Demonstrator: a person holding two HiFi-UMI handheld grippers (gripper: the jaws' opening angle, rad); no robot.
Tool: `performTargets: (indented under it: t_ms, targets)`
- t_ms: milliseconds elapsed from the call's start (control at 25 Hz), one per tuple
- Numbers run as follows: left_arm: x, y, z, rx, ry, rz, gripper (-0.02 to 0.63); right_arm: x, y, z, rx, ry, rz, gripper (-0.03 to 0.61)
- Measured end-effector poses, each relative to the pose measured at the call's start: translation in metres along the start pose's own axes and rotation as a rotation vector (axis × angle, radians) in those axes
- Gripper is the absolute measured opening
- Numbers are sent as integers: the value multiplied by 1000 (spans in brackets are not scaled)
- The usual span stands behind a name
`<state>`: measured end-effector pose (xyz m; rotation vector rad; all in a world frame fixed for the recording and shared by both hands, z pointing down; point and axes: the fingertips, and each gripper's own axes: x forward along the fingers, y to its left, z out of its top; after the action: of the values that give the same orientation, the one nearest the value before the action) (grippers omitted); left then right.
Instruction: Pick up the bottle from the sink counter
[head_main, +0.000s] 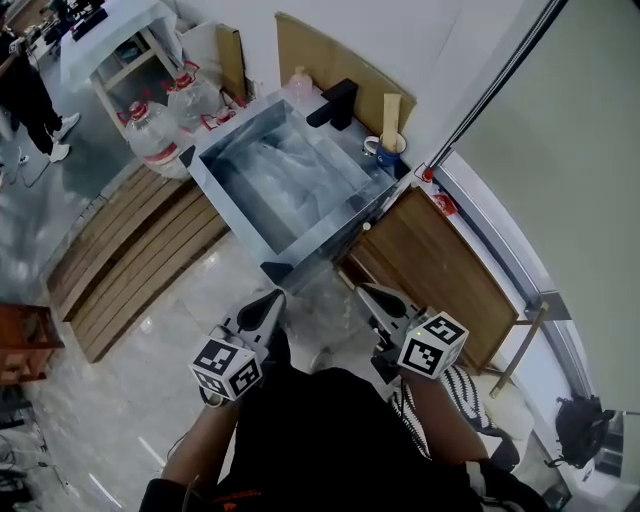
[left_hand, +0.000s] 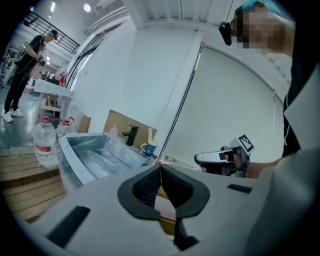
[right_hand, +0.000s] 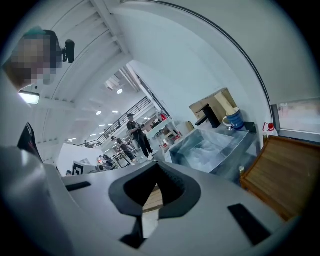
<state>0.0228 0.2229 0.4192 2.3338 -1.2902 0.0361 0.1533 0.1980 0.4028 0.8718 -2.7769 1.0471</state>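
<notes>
Now: both tongs are closed tip to tip with nothing between them. The left gripper (head_main: 273, 300) and right gripper (head_main: 370, 293) hang side by side off the sink's (head_main: 232, 215) near corner, not touching it. The pale pink bottle (head_main: 298, 80) stands upright behind the sink's far side, just beside the black faucet (head_main: 335, 103), well apart from both grippers.

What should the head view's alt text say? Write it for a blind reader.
Seen from above, a person's left gripper and right gripper point, jaws together and empty, at a steel sink. A black faucet, pale bottle and blue mug line its far edge.
</notes>
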Motion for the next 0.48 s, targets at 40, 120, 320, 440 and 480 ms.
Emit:
performTargets:
  t_ms: [40, 120, 320, 440, 480]
  targets:
    - [4, 6, 1, -3, 2, -5, 20, 5, -4, 1, 4, 4, -11, 5]
    - [10, 20, 5, -7, 9, -14, 20, 18, -11, 3, 12, 9, -27, 5]
    - [26, 69, 24, 18, 33, -34, 20, 72, -18, 13, 32, 18, -37, 5]
    - [34, 99, 36, 48, 56, -52, 20, 110, -20, 19, 45, 28, -43, 5]
    - [37, 109, 40, 60, 65, -60, 20, 122, -21, 21, 48, 29, -46, 5]
